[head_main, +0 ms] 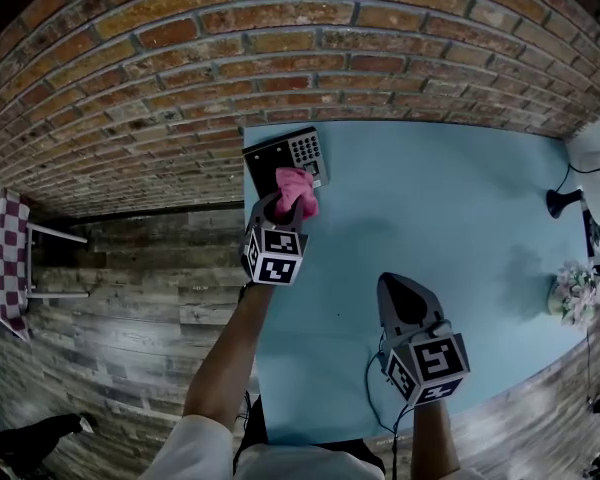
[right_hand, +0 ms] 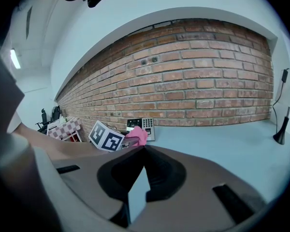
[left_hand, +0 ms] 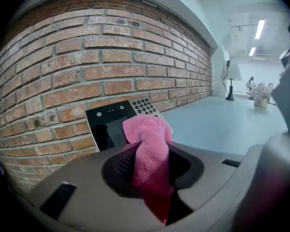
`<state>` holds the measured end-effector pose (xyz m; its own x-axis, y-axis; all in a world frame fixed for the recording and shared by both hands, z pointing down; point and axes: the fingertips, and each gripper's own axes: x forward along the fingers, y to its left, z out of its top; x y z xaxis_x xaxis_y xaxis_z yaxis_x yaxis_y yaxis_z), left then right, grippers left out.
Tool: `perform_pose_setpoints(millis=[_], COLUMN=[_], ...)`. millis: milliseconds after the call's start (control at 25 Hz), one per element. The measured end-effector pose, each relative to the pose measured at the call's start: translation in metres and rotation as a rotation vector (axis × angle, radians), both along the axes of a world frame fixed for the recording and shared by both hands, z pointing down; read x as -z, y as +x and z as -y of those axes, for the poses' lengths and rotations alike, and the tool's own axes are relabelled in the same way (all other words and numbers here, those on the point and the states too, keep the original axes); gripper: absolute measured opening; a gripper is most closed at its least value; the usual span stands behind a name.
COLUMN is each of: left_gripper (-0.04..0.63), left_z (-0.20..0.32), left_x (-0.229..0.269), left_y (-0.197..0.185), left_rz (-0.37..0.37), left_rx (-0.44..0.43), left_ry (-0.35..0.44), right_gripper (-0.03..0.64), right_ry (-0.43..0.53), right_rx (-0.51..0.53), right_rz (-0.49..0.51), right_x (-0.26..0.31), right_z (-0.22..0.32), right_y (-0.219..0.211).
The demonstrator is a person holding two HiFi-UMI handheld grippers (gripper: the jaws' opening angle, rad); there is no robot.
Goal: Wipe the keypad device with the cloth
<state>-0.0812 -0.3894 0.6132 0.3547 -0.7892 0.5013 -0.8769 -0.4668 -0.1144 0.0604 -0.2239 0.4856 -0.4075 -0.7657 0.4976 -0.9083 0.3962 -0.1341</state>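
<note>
The black keypad device (head_main: 282, 156) leans against the brick wall at the far left corner of the light blue table (head_main: 450, 228); grey number keys fill its right part. My left gripper (head_main: 290, 206) is shut on a pink cloth (head_main: 296, 190), whose bunched end rests on the device's dark screen. In the left gripper view the pink cloth (left_hand: 148, 153) rises from between the jaws, just before the keypad device (left_hand: 117, 121). My right gripper (head_main: 405, 306) hovers over the table's near middle, jaws shut with nothing in them. The right gripper view shows the device (right_hand: 141, 127) and cloth (right_hand: 137, 135) far ahead.
A small black desk lamp (head_main: 562, 201) and a pot of pale flowers (head_main: 576, 292) stand near the table's right edge. A checkered-cloth stand (head_main: 8, 258) sits on the wooden floor at far left. The brick wall (head_main: 280, 58) runs along the table's far side.
</note>
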Motion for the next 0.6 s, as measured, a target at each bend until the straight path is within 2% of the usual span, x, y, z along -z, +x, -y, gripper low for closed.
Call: perform_pose_setpoints(millis=[160, 280, 440, 520, 600], left_gripper=[0.133, 0.131, 0.131, 0.132, 0.132], left_z=[-0.006, -0.002, 0.030, 0.048, 0.064], left_x=[0.002, 0.031, 0.088, 0.102, 0.102], left_y=[0.004, 0.005, 0.007, 0.011, 0.016], left_rz=[0.019, -0.016, -0.041, -0.035, -0.024], left_rx=[-0.037, -0.039, -0.008, -0.001, 0.006], left_ry=[0.008, 0.095, 0.232, 0.246, 0.219], right_gripper=[0.005, 0.005, 0.005, 0.005, 0.005], right_ry=[0.002, 0.008, 0.012, 0.014, 0.017], right_rx=[-0.002, 0.009, 0.004, 0.006, 0.011], right_rz=[0.004, -0.007, -0.012, -0.015, -0.020], right_x=[0.002, 0.004, 0.005, 0.005, 0.005], right_z=[-0.002, -0.005, -0.006, -0.008, -0.011], right_y=[0.001, 0.002, 0.007, 0.009, 0.010])
